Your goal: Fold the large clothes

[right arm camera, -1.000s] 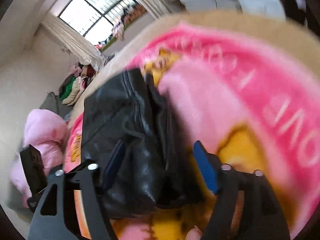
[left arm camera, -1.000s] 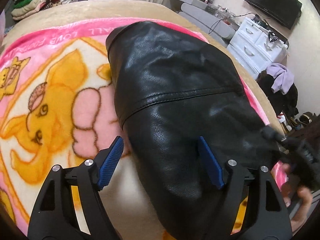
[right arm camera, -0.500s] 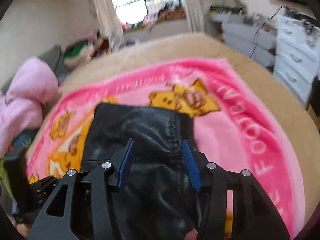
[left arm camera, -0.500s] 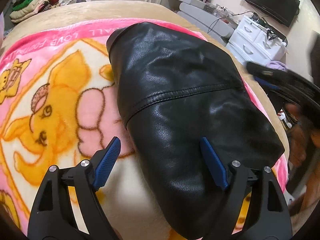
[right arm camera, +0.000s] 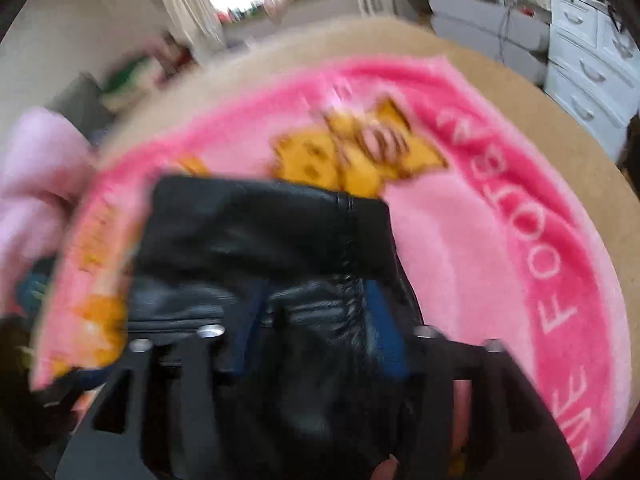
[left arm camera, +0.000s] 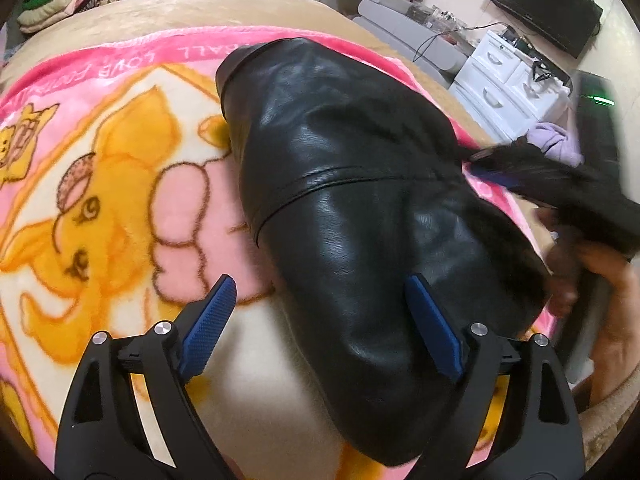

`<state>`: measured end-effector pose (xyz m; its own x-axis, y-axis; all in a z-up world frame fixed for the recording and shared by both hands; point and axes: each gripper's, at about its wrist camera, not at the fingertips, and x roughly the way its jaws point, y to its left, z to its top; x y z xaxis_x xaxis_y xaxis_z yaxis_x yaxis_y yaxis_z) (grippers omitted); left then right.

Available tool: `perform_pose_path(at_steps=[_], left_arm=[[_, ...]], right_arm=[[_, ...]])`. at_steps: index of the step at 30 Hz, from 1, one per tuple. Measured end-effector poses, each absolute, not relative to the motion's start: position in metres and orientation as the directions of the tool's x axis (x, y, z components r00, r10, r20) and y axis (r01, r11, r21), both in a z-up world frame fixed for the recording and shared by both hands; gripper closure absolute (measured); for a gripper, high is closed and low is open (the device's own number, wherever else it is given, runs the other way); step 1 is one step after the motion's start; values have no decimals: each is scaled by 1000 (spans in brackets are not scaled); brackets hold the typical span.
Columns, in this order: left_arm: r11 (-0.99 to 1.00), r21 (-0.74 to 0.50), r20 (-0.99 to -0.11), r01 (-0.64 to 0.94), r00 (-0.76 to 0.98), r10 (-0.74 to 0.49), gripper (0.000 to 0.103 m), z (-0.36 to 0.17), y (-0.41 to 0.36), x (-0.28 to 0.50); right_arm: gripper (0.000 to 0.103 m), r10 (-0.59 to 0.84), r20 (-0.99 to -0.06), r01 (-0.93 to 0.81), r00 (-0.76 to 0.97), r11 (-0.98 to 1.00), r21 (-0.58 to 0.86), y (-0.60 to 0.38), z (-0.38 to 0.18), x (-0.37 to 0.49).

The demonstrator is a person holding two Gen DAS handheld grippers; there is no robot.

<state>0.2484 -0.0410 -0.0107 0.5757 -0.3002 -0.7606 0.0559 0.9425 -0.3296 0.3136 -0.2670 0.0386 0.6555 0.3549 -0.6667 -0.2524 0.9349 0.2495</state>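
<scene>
2 tongs — left [left arm camera: 320, 320] stays spread; right [right arm camera: 316, 320] now pinches the jacket [left arm camera: 360, 200].

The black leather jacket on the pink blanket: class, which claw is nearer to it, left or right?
Right. The right claw is down at the black leather jacket, its blurred fingers straddling a bunch of leather. The left claw hangs wide open over its near end, gripping nothing.
</scene>
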Motion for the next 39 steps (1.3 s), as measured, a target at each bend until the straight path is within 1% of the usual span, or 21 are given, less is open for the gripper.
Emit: perform_pose_path(at_steps=[1,3,6,7,9,11,12,13,14,17,18,19,20,21,23,26,28,29,32,36,39], left_arm=[[938,-343,-760,54,571,-311,20,-9,-39,246],[925,-376,-757,58,557,-342,18,-9,-38,242],[915,-399,-757,62,541,-366,13,-12,-42,235],[913,-402,-758,60,537,-369,11,-14,-43,234],[910,-412,-763,53,526,-376,11,-18,-47,233],[905,-423,-764,51,516,-387,10,-22,-51,231],[904,-424,-765,51,515,-388,10,-23,-52,231],[904,-424,-765,50,515,-387,10,-23,-52,231],[904,-425,-766,51,513,-389,10,-23,-53,230],[916,-397,-774,61,514,-370,10,-20,-55,228],[919,-389,-773,65,519,-364,10,-18,-55,227],[922,-381,-772,68,526,-358,10,-15,-54,226],[923,-379,-771,71,527,-357,10,-14,-53,226],[923,-377,-773,72,524,-356,10,-14,-53,227],[928,-367,-788,71,507,-350,10,-18,-54,230],[929,-365,-796,68,494,-349,10,-25,-56,231],[924,-378,-793,61,493,-357,10,-27,-57,232],[922,-382,-793,58,492,-360,10,-27,-58,233],[927,-370,-796,59,494,-349,10,-26,-62,233],[929,-365,-796,64,495,-347,10,-24,-68,230],[932,-356,-795,71,501,-342,10,-22,-71,228]], right_arm=[[29,346,-636,-244,690,938,246,-279,50,296],[29,320,-623,-218,714,947,236,-296,57,276],[29,305,-643,-177,703,950,257,-322,47,253],[29,317,-654,-175,687,945,274,-329,38,245],[32,372,-653,-185,660,923,338,-338,25,233],[44,462,-629,-183,625,870,457,-350,6,225],[47,471,-626,-171,621,861,479,-353,0,223],[57,474,-629,-155,616,856,493,-356,-8,221],[76,506,-615,-154,605,832,533,-358,-19,221],[80,576,-548,-168,606,767,619,-358,-26,208],[80,613,-517,-194,598,736,648,-356,-23,204],[80,626,-509,-212,590,729,651,-352,-21,199],[80,602,-529,-210,598,755,621,-347,-20,197],[78,540,-567,-197,622,808,555,-342,-20,196],[60,367,-645,-143,670,917,373,-333,-23,194],[60,292,-661,-116,691,948,298,-328,-25,190],[54,203,-678,-115,707,978,172,-316,-27,190],[53,186,-686,-108,703,982,156,-312,-30,192],[53,193,-696,-85,692,979,187,-315,-39,199],[53,207,-655,-100,727,975,197,-318,-33,185],[45,197,-618,-112,762,978,173,-316,-23,175]])
